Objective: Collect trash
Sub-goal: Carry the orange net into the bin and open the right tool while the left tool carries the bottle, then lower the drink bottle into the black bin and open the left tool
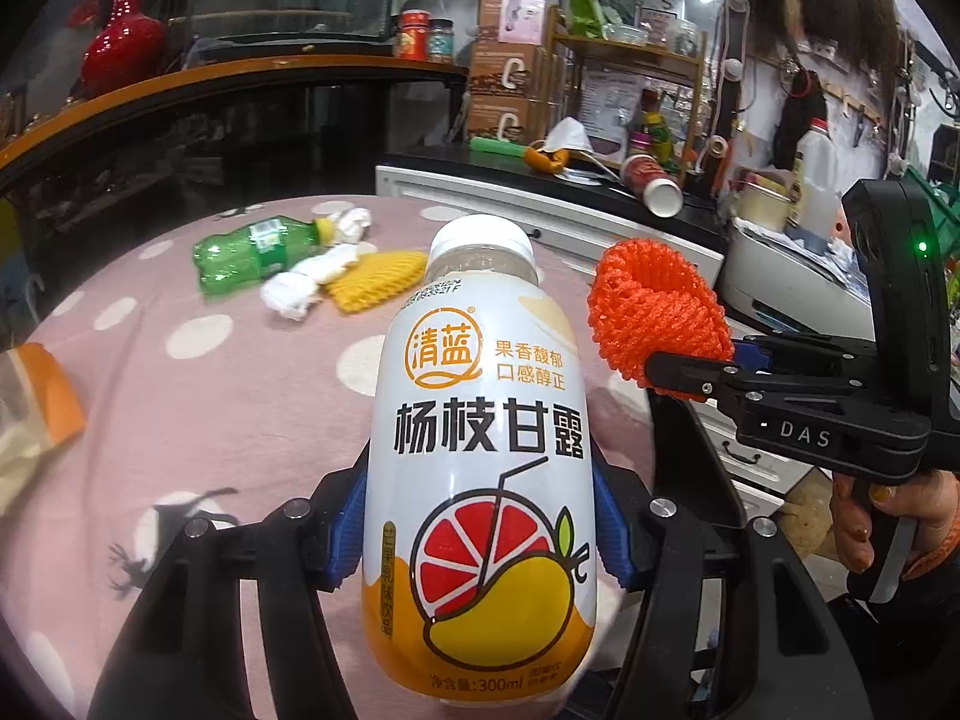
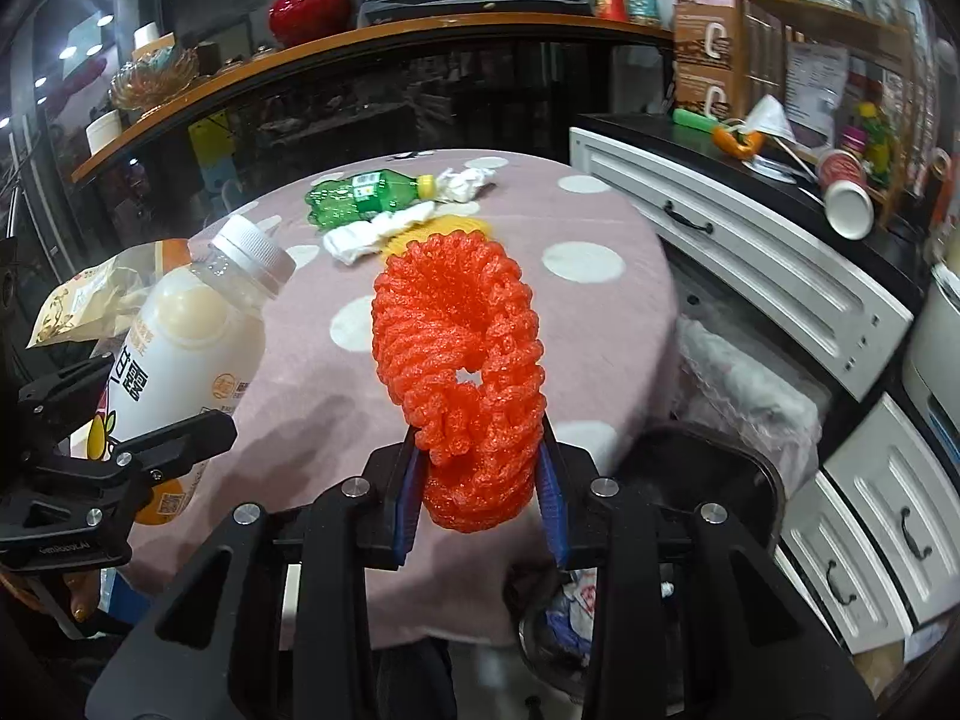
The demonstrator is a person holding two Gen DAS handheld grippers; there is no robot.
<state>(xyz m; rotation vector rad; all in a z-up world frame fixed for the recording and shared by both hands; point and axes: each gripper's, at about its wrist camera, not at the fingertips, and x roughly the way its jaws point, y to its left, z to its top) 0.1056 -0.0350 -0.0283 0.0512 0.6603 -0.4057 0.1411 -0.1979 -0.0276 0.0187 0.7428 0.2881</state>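
Observation:
My left gripper (image 1: 480,528) is shut on a white mango drink bottle (image 1: 480,450) with a white cap, held above the pink dotted tablecloth (image 1: 210,420). My right gripper (image 2: 480,504) is shut on an orange foam fruit net (image 2: 462,372); the net also shows in the left wrist view (image 1: 654,318), to the bottle's right. The bottle shows at the left of the right wrist view (image 2: 186,360). On the table's far side lie a crushed green bottle (image 1: 252,252), crumpled white tissue (image 1: 306,282) and a yellow foam net (image 1: 378,279).
A snack bag (image 1: 36,408) lies at the table's left edge. A dark bin with trash (image 2: 660,540) stands below the table's right edge, beside white drawers (image 2: 750,252). The black counter (image 1: 570,171) holds a tipped paper cup (image 1: 654,186) and a mask.

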